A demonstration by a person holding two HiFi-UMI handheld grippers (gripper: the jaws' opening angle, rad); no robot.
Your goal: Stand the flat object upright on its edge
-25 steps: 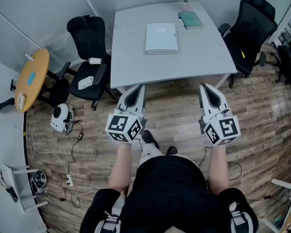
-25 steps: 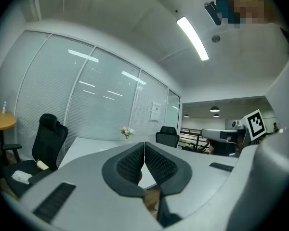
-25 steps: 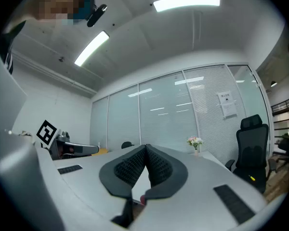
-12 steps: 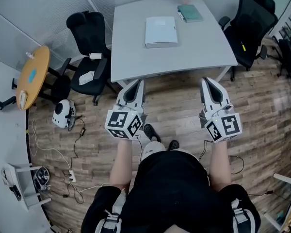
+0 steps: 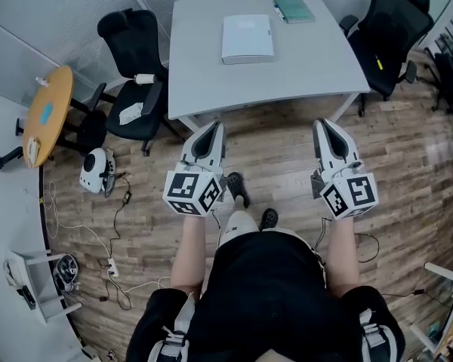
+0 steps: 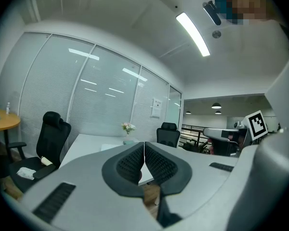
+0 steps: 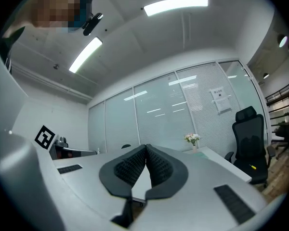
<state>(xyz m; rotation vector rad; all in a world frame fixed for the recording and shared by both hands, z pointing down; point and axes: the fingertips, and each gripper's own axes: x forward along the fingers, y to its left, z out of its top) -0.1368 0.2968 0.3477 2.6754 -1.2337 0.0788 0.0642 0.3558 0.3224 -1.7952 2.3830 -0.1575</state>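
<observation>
Standing short of the tabletop [image 5: 309,70], over wood floor, with both tools held level at the waist. Left gripper [image 5: 215,129]: jaws pressed together, nothing between them. Right gripper [image 5: 321,124]: the same, pads meeting, empty.

Step in hand, as judged: the approach, with no contact made yet. The flat object [image 5: 248,38], pale and rectangular, lies face down-flat near the middle of the tabletop, well apart from both grippers.

To do it well:
- get close enough to reach past the near rim and spread the jaws before arriving
- pinch one long side, or lever under it, with one gripper and use the other as a stop on the opposite side so the object cannot skate
- tip it up slowly and let go only once it balances; a thin slab like this probably topples easily

Count:
- grippers: two
- flat pale object: one
- teal book [image 5: 294,9], far end: one
- flower vase [image 7: 192,139]: one
- black chairs: two, one left [image 5: 136,59], one right [image 5: 392,29]
- round wooden table [image 5: 47,115], off left: one
</observation>
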